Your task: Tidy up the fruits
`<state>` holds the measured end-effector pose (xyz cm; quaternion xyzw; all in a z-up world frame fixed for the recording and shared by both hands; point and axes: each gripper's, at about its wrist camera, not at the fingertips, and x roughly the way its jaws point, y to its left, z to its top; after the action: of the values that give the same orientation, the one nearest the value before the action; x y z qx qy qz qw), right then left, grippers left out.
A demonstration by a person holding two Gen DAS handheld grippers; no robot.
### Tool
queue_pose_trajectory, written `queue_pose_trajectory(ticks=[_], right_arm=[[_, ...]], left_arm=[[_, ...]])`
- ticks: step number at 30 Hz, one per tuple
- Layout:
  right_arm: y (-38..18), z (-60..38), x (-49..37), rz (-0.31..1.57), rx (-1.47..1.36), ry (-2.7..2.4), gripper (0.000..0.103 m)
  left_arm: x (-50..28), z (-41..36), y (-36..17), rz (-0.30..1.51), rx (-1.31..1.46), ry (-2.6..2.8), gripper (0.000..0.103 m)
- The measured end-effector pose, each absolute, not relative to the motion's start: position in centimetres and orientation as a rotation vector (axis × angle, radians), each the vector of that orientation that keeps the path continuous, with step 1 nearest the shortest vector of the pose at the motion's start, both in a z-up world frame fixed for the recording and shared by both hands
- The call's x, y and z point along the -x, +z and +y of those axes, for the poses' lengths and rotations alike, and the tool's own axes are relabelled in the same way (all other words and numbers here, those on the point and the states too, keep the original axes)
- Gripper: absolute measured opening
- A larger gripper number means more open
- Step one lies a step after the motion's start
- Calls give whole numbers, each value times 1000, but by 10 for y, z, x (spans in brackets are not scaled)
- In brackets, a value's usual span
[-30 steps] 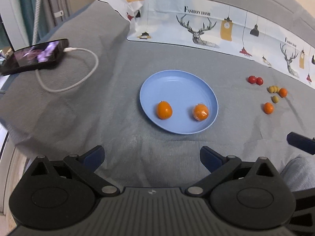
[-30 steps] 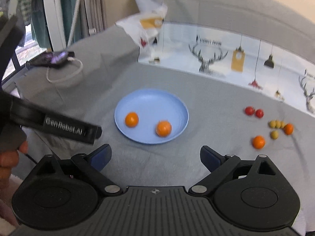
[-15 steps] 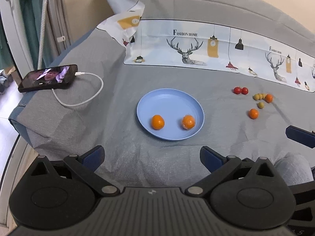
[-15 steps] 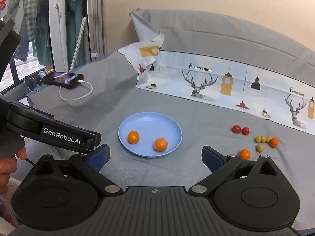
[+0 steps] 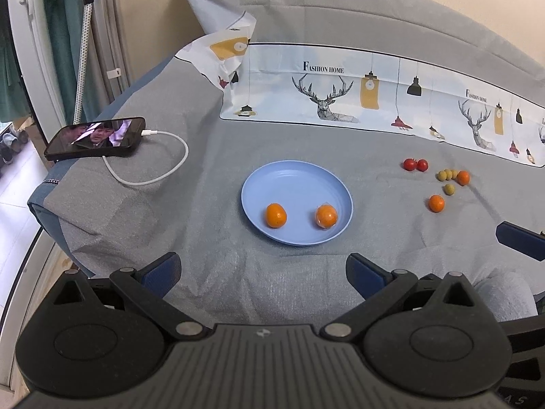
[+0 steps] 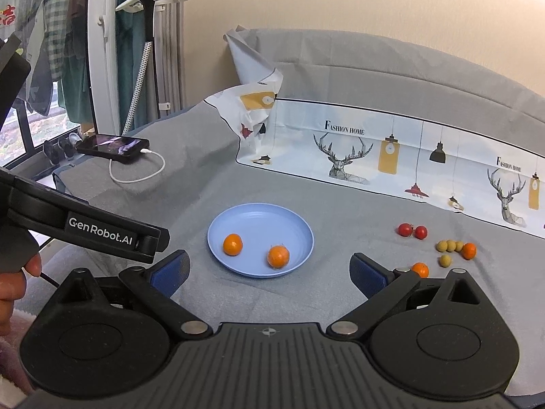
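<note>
Fruits lie in two groups on the grey cloth (image 5: 211, 177) in front of me. Two small round orange fruits sit apart from each other in the round pale-blue plastic plate (image 5: 296, 177): the left orange fruit (image 5: 275, 215) bare, the right orange fruit (image 5: 326, 216) with a shiny film-like wrap on it. To the right of the plate, well apart from it, the loose ones rest on the cloth: a pair of red cherry tomatoes (image 5: 415, 164) touching each other, a short row of small yellow-green fruits (image 5: 447, 174) with an orange fruit at its end (image 5: 463, 177), one lone yellow-green fruit (image 5: 449, 189) just below them, and a nearer orange fruit (image 5: 436, 203).

My left gripper (image 5: 263, 269) hangs over the near edge of the cloth with its blue-padded jaws spread wide and nothing between them. My right gripper (image 6: 269, 271) is likewise spread wide and holds nothing; in its view the nearer orange fruit is partly hidden behind its right finger.

Far left, a black smartphone (image 5: 97, 138) with a lit screen lies on the cloth, a white charging cable (image 5: 160, 163) looping from it. A white printed cloth with deer and lamps (image 5: 374, 99) runs along the back.
</note>
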<state>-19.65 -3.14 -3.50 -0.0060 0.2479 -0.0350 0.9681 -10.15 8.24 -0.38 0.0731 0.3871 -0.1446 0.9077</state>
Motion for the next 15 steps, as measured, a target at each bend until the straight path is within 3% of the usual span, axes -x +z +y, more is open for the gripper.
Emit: queue_pose_trajectory(ticks=[15], right_arm=[[-36, -31, 191, 525, 4, -71, 102]], left_arm=[[98, 84, -8, 815, -143, -301, 103]])
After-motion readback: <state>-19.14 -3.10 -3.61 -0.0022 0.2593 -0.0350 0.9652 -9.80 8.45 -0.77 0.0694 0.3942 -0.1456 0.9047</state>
